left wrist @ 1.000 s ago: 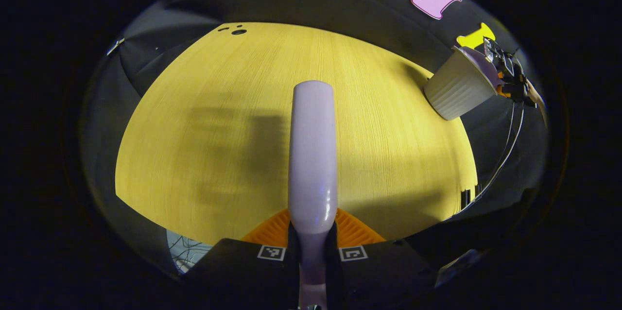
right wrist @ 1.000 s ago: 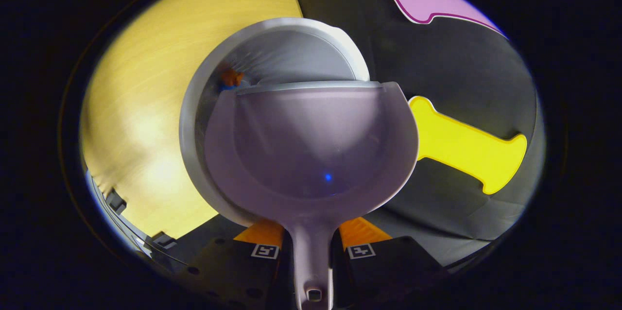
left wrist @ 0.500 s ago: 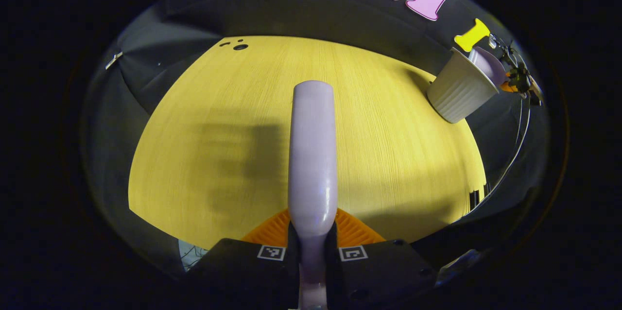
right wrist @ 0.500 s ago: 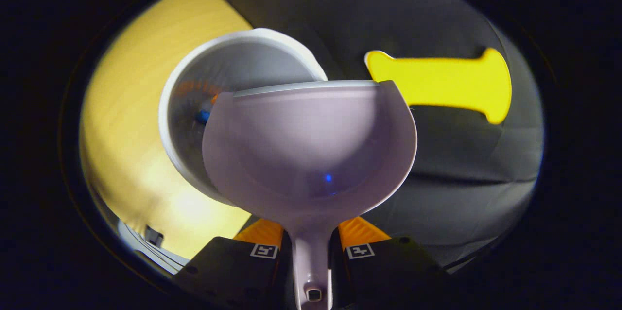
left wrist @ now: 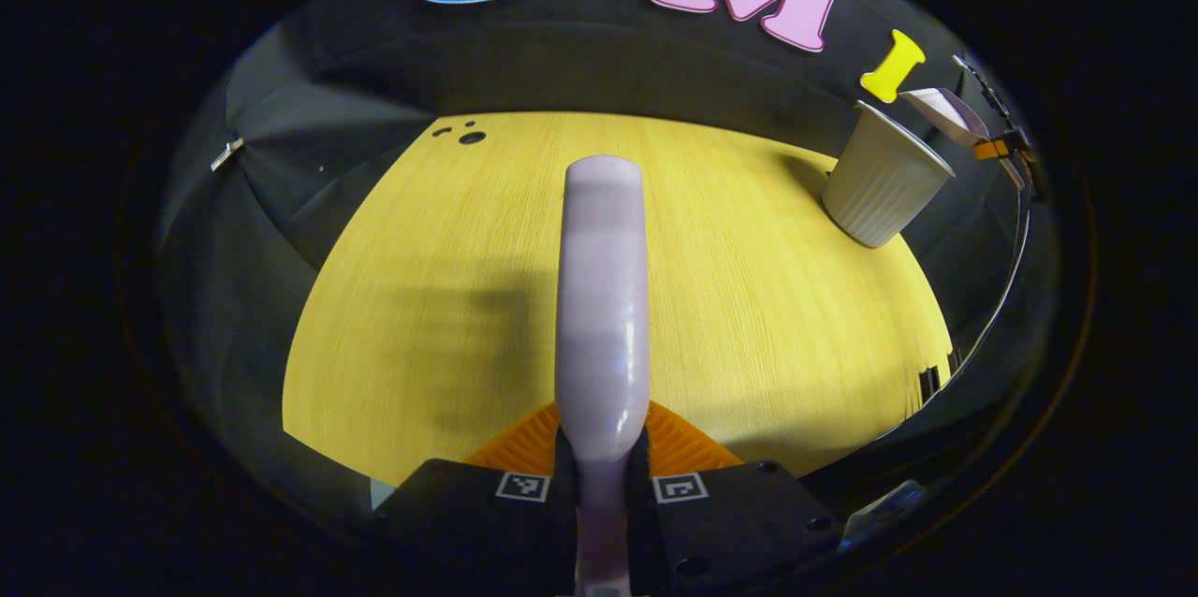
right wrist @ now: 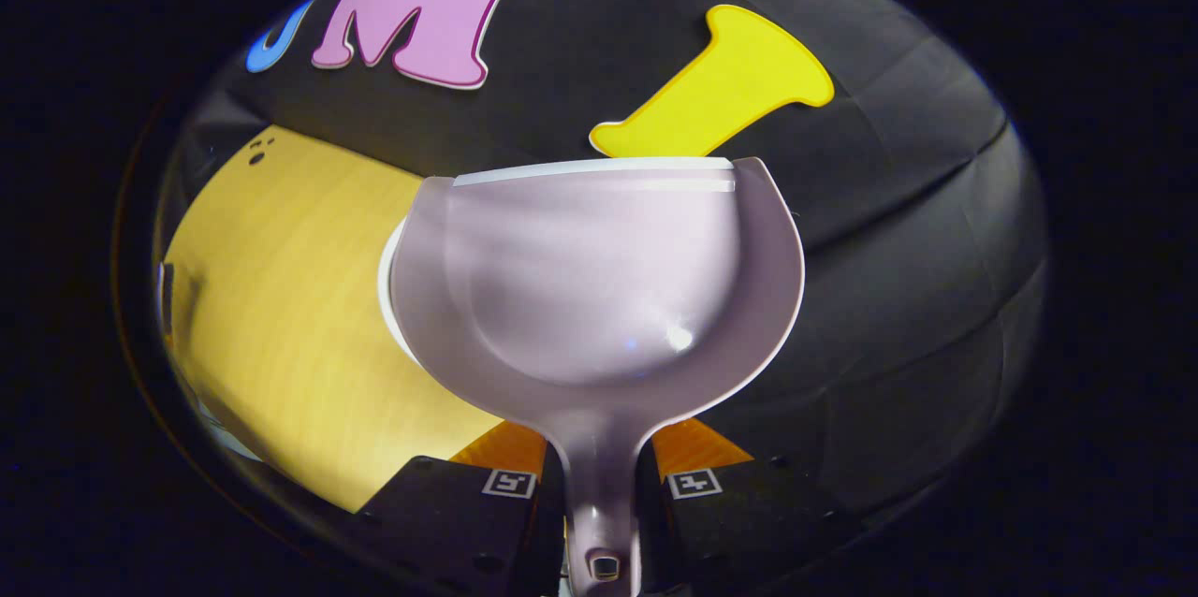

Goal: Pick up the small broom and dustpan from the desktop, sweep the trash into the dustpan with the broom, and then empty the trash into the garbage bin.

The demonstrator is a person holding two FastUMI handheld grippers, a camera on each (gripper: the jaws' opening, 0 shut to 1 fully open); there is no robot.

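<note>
A: What is changing across the tabletop (left wrist: pixel 749 298), taking the garbage bin (left wrist: pixel 884 190) as the reference?

B: The tabletop is lying bare of trash, and in the left gripper view it is sliding lower than it was a second ago, so the left tool (left wrist: pixel 600 457) is rising and tipping back. The bin is standing at the tabletop's far right edge, well apart from that tool.

A: And the dustpan (right wrist: pixel 599 288)?

B: A second ago it was tilted over the bin's mouth, with small orange and blue scraps showing inside the bin. Now it is lifting clear. In the right gripper view, only a sliver of pale bin rim (right wrist: pixel 386 298) is peeking out at the pan's left edge, and the pan's inside is looking empty.

A: How are the tools holding?

B: The right tool (right wrist: pixel 600 475) is closing both fingers on the dustpan's handle. The left tool is pinching the stem of the broom (left wrist: pixel 602 298) between its fingers, with the broom pointing out over the bare tabletop.

A: Is the right tool (left wrist: pixel 1001 148) visible from the left side?

B: Yes, it is hovering just beyond and above the bin, with the dustpan's pale edge (left wrist: pixel 941 110) beside the rim.

A: Meaning for the task?

B: Emptying is probably finishing. What is likely remaining is drawing back and setting both items down.
</note>
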